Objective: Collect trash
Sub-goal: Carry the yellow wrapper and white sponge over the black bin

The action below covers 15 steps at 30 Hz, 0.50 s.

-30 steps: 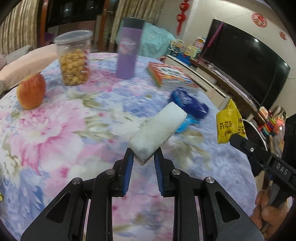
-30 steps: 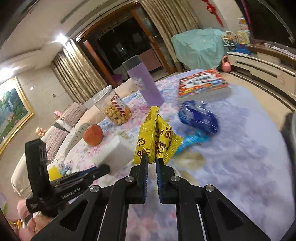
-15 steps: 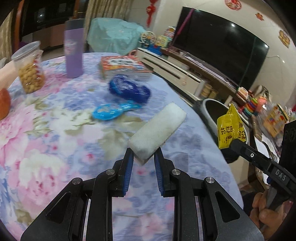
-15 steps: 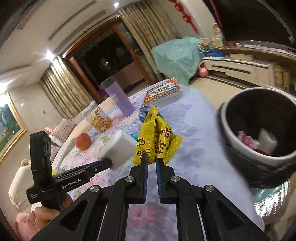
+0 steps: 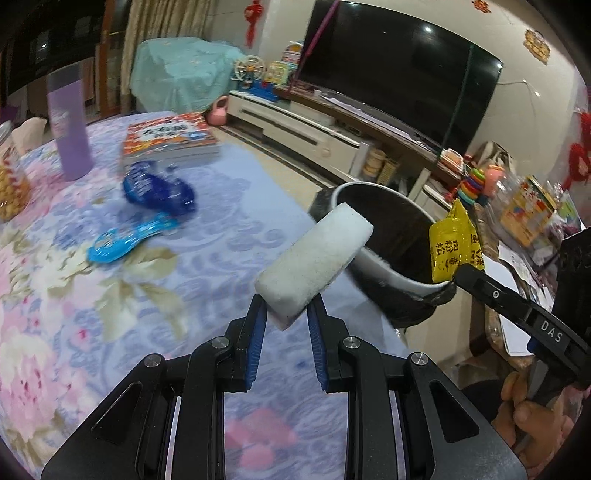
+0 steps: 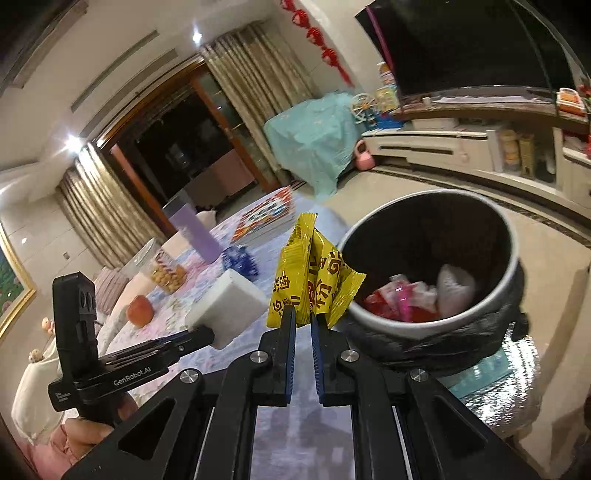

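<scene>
My left tongs (image 5: 284, 314) pinch the white foam block (image 5: 314, 258), my right tongs (image 6: 303, 321) clamp the yellow wrapper (image 6: 314, 273), and the bin (image 6: 513, 254) gapes just ahead-right, nearer my right.

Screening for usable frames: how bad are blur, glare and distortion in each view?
Left wrist view: the purple tumbler and blue wrappers are motion-smeared, the white foam block is crisp, and the TV bows from fisheye. Right wrist view: ceiling lights flare, the yellow packet and trash bin are sharp, and the table background is soft.
</scene>
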{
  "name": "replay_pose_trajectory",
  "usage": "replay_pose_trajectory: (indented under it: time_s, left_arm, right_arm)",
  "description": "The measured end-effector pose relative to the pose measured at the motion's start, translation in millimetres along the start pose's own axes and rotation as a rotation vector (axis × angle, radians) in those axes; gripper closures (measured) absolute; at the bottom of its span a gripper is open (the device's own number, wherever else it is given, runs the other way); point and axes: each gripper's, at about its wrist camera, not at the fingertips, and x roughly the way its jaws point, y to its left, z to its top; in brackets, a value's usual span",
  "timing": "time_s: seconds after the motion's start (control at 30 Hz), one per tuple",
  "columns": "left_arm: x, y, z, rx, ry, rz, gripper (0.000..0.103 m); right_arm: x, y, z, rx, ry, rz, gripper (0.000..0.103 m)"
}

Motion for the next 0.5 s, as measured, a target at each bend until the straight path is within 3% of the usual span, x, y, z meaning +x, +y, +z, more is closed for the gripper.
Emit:
replay_pose_trajectory:
  time_s: [0.5]
  left_arm:
    - [32, -55, 28, 0.077, 0.015, -0.035, 0.081]
  right_arm:
    - [-13, -51, 15, 0.04, -0.026, -0.098, 0.095]
